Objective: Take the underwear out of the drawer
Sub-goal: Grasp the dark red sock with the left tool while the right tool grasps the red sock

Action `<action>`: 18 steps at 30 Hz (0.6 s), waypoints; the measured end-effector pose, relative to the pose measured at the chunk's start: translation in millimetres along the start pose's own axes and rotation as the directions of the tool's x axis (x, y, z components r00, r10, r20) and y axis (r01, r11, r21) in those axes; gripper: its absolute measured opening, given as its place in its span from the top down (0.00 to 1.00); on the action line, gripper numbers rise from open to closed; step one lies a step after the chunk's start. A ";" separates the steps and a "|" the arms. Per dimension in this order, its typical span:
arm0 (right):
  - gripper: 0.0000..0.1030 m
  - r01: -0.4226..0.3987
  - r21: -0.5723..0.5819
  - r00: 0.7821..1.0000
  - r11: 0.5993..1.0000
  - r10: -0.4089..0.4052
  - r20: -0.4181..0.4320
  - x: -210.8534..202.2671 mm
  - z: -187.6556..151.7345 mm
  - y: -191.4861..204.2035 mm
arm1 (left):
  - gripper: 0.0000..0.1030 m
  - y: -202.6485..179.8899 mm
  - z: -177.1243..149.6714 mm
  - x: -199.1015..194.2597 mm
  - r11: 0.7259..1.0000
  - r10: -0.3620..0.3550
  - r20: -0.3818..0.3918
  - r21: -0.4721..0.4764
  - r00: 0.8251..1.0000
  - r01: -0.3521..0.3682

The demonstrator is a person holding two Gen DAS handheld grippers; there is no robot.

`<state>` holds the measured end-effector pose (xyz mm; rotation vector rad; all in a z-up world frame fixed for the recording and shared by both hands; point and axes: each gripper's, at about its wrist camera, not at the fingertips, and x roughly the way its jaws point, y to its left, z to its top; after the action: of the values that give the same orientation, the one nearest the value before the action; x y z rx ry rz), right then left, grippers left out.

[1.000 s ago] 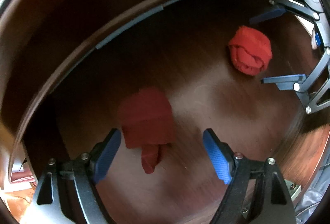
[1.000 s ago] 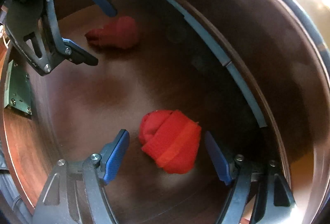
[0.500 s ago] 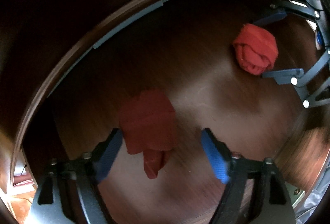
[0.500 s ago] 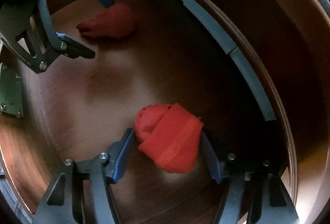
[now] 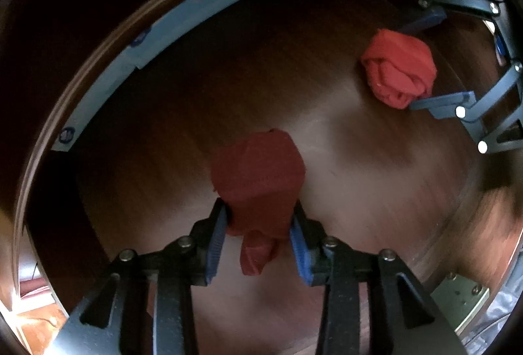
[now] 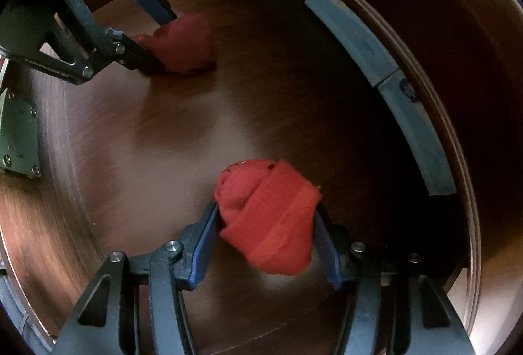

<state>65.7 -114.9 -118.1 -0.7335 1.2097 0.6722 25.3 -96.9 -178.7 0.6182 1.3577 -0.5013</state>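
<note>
Drawer (image 5: 376,159) of dark brown wood fills both wrist views, one in all, its floor bare between the bundles and its back wall curving from nine o'clock round to one o'clock in the left view. Along that wall runs one pale blue strip (image 5: 157,38), made of joined pieces, stamped with small round blue marks too blurred to read; the same strip (image 6: 369,44) arcs from twelve to four o'clock in the right view. One grey metal bracket (image 6: 18,132) sits at nine o'clock there.

Two grippers work inside. The left gripper (image 5: 258,234) is clamped on a dark red underwear bundle (image 5: 258,178), blue pads pressing both its sides, a loose tail hanging toward six o'clock. The right gripper (image 6: 264,230) is clamped on a bright red underwear bundle (image 6: 271,217), folded hem facing the camera.

Two bundles in total, well apart, with open drawer floor between them. In the left view the bright bundle lies at two o'clock; in the right view the dark one lies at eleven o'clock.
</note>
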 end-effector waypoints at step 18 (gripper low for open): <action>0.59 -0.008 0.062 1.000 0.998 0.006 0.031 -0.7 -7.3 -15.6 | 0.74 -12.0 10.6 -7.9 0.999 0.030 0.043 -0.013 0.999 -0.030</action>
<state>73.7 -130.1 -116.6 -0.6652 1.2005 0.6471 24.0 -113.1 -171.3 0.6138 1.3082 -0.4790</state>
